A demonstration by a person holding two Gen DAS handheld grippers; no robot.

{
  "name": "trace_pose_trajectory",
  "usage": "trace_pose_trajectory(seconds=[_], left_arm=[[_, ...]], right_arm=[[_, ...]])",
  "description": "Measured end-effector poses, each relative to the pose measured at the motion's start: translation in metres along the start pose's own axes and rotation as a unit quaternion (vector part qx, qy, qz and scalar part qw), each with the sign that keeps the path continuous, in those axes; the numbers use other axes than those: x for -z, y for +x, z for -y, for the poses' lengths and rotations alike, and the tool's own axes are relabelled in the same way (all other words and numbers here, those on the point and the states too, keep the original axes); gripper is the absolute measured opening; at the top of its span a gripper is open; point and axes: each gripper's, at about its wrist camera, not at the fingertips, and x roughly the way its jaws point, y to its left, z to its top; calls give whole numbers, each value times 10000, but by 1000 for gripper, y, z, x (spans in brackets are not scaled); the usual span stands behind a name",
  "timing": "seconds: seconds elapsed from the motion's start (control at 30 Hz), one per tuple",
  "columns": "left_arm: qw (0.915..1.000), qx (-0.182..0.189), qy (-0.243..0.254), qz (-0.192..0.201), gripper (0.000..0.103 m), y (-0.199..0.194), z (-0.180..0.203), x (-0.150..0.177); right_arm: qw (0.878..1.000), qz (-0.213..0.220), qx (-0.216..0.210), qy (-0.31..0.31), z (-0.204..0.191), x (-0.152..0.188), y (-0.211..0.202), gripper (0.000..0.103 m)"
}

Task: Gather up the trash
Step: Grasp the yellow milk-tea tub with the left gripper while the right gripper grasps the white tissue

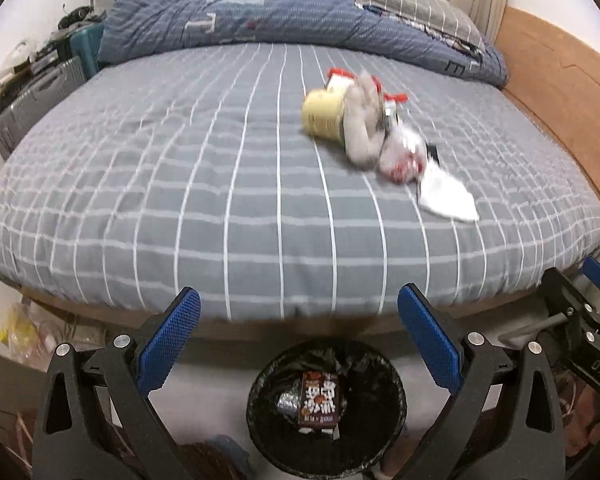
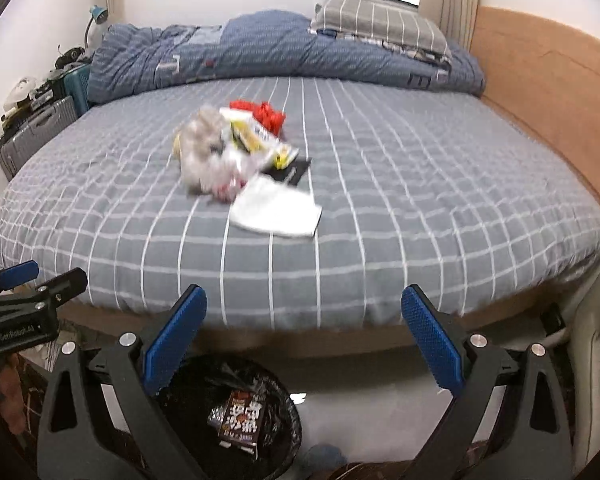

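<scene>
Your left gripper and right gripper both hang with jaws spread wide and empty over the floor at the bed's foot. Below them the black-lined trash bin already holds a dark snack packet. The trash pile lies mid-mattress: a yellow cup, what looks like crumpled plastic, red wrappers and a white paper, all blurred.
</scene>
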Motion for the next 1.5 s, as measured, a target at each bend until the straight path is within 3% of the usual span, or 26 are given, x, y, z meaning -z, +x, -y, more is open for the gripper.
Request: trace_pose_trajectory(seconds=[0.5,0.67,0.93,1.23,1.5], left_arm=[[9997,-73,126,189,96,36,0,-90],[9998,-129,39,141,95,73,-13,-124],[9998,183,-19,-54,89,142,-25,-165],[9970,415,639,157,88,165,-5,-179],[9959,479,730,243,88,163,-1,-186]], right_arm=[[9999,18,-94,-79,-1,-64,45,94],[9997,-138,-116,-146,-7,-74,79,94],[9989,-457,-92,-49,-5,-73,129,94],[9957,-855,-204,303,1,-67,165,91],[9934,-1065,-366,205,-10,-62,177,83]])
